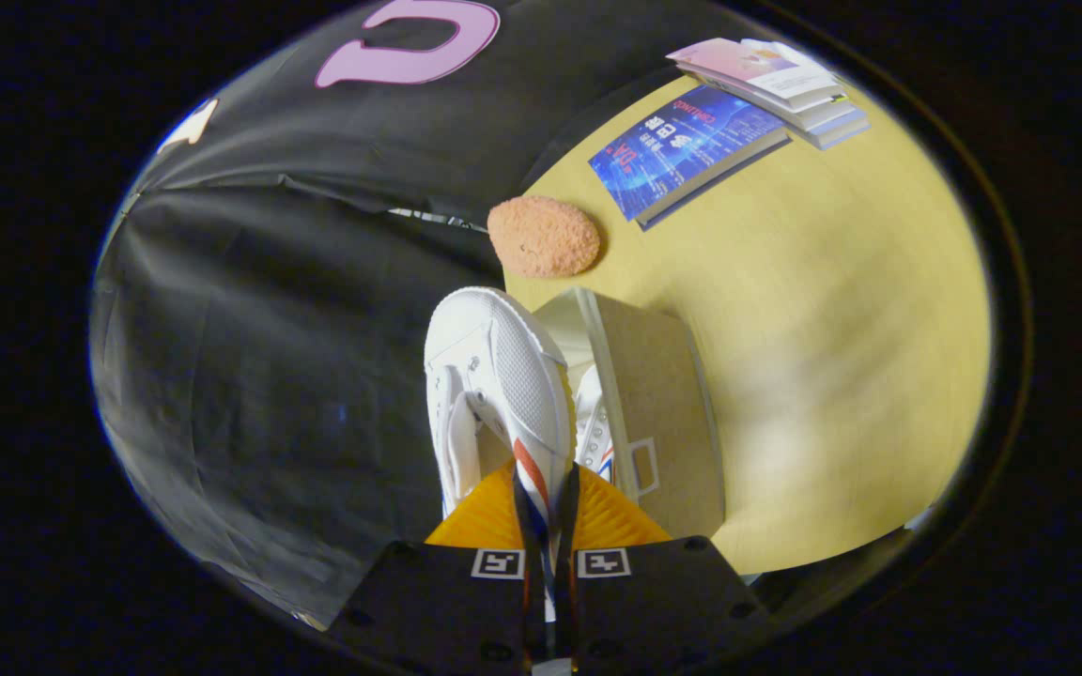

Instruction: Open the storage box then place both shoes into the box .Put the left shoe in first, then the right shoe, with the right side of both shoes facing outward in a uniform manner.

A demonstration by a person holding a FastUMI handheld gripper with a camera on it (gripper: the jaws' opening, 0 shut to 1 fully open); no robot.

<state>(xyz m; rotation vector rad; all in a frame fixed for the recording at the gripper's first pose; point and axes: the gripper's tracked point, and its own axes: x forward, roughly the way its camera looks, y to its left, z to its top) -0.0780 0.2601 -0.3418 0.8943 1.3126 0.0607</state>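
Observation:
My gripper is shut on the side wall of a white shoe with red and blue stripes; both fingers pinch the thin upper near its opening. The shoe hangs toe forward, beyond the fingers. Just past it stands the open cardboard storage box on the yellow table. Inside the box lies another white shoe, partly hidden by the held shoe and the box wall.
A fuzzy orange oval object lies on the table beyond the box. Farther off are a blue book and a stack of books. The black cloth wall is on the other side of the held shoe.

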